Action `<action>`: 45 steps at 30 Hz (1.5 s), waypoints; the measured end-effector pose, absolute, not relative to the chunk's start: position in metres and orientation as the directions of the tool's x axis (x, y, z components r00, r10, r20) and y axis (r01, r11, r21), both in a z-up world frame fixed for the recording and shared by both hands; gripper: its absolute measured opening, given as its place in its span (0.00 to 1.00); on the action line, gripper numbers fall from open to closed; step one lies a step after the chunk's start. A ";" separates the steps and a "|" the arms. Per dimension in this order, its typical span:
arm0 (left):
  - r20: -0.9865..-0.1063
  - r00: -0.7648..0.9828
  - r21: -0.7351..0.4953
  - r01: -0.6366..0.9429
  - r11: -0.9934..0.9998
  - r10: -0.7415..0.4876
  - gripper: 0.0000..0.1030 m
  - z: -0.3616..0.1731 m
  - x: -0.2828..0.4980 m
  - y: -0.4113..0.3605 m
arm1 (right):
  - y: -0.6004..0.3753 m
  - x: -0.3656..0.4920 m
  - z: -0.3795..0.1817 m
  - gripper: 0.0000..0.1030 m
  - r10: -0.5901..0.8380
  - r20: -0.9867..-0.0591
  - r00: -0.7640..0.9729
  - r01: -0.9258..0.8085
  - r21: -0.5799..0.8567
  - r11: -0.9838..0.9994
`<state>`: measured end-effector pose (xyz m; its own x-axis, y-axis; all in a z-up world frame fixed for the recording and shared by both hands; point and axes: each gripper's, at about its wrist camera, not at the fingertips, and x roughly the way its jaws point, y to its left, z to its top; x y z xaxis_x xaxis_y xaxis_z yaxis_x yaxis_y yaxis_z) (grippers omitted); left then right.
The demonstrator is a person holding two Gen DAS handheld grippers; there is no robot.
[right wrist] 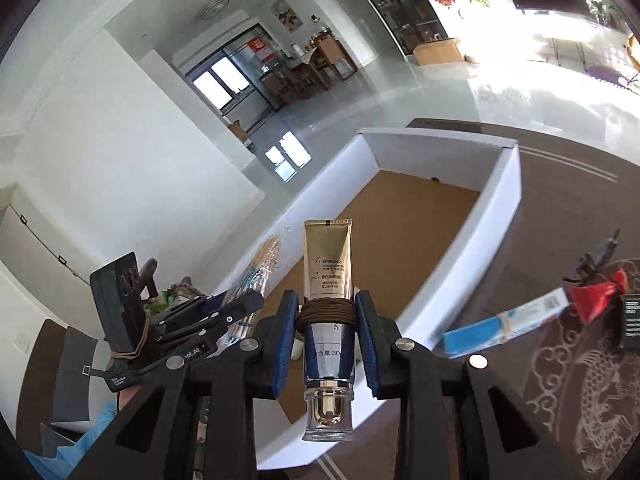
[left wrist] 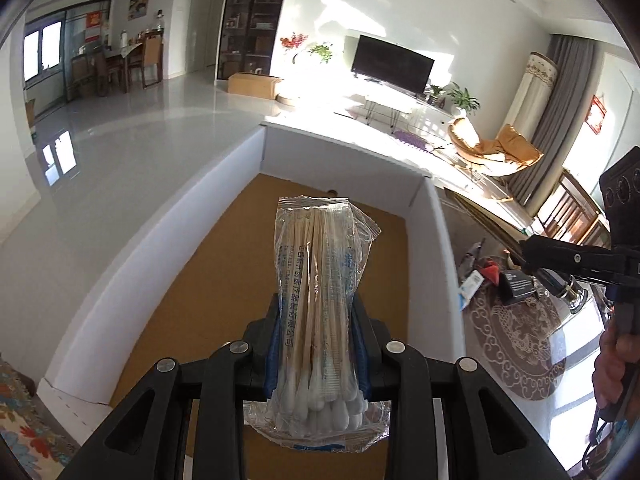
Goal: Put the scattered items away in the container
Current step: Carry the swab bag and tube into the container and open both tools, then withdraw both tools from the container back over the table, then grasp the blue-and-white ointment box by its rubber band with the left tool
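My left gripper [left wrist: 318, 320] is shut on a clear bag of cotton swabs [left wrist: 318, 280], held over the brown floor of the white open box [left wrist: 160, 240]. Gripped between the blue pads of my right gripper [right wrist: 326, 320] is a gold and silver cosmetic tube [right wrist: 328, 280] with a brown cord wound round its middle; it hangs above the near side of the same white box [right wrist: 496, 208]. In the right wrist view, the left gripper [right wrist: 240, 300] with the swab bag [right wrist: 260, 268] shows at the left. The right gripper [left wrist: 528, 264] enters the left wrist view from the right.
On the patterned table mat [right wrist: 580, 380] to the right of the box lie a blue and white carton [right wrist: 508, 320], a red item [right wrist: 592, 296] and a black box [right wrist: 632, 320]. A person's hand [left wrist: 616, 368] holds the right gripper's handle. The living room stretches beyond.
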<state>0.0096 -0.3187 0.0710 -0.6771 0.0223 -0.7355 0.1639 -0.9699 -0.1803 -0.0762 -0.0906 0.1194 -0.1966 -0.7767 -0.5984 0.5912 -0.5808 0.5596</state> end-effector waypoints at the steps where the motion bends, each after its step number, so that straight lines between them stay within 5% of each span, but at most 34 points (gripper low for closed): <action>1: -0.751 -0.660 -0.172 0.184 -0.968 0.008 0.29 0.065 0.008 -0.330 | -0.107 -0.077 0.113 0.29 -0.778 -0.603 -0.176 0.595 0.565 -0.572; 12: -0.834 -0.546 -0.100 0.281 -0.955 -0.073 0.34 0.008 0.012 -0.371 | -0.237 -0.041 0.029 0.31 -0.643 -0.765 0.024 0.704 0.470 -0.533; 14: -0.840 -0.533 -0.081 0.309 -0.948 -0.102 0.48 0.006 0.012 -0.372 | -0.242 -0.040 0.018 0.56 -0.615 -0.787 0.044 0.700 0.464 -0.543; 16: -0.826 -0.550 -0.077 0.333 -0.940 -0.127 0.67 0.010 0.016 -0.373 | -0.239 -0.039 0.022 0.68 -0.622 -0.783 0.018 0.703 0.453 -0.548; 19: -0.790 -0.595 -0.082 0.343 -0.936 -0.149 0.70 0.023 0.022 -0.364 | -0.217 -0.040 0.046 0.69 -0.670 -0.740 -0.067 0.711 0.435 -0.552; 24: -0.716 -0.690 -0.093 0.247 -0.965 -0.108 0.70 0.061 0.029 -0.317 | -0.138 -0.033 0.077 0.99 -0.641 -0.648 -0.411 0.674 0.258 -0.692; 28: -0.658 -0.753 -0.094 0.069 -0.993 0.010 0.72 0.085 0.040 -0.247 | -0.046 -0.034 0.046 1.00 -0.442 -0.663 -0.604 0.509 0.106 -0.854; 31: -0.654 -0.745 -0.112 -0.077 -0.991 0.131 0.89 0.087 0.046 -0.181 | 0.025 -0.031 0.013 1.00 -0.273 -0.739 -0.616 0.321 0.081 -0.944; 35: -0.704 -0.656 -0.121 -0.267 -0.956 0.272 0.91 0.059 0.045 -0.087 | 0.111 -0.013 -0.007 1.00 -0.130 -0.770 -0.625 0.109 0.079 -0.991; 40: -0.797 -0.558 -0.011 -0.372 -0.928 0.233 0.91 -0.017 0.025 -0.006 | 0.163 0.009 -0.026 1.00 0.021 -0.791 -0.612 0.041 -0.058 -0.997; 45: -0.824 -0.520 -0.035 -0.350 -0.936 0.225 0.91 -0.054 0.014 0.013 | 0.174 0.019 -0.039 1.00 0.097 -0.783 -0.615 0.043 -0.156 -0.987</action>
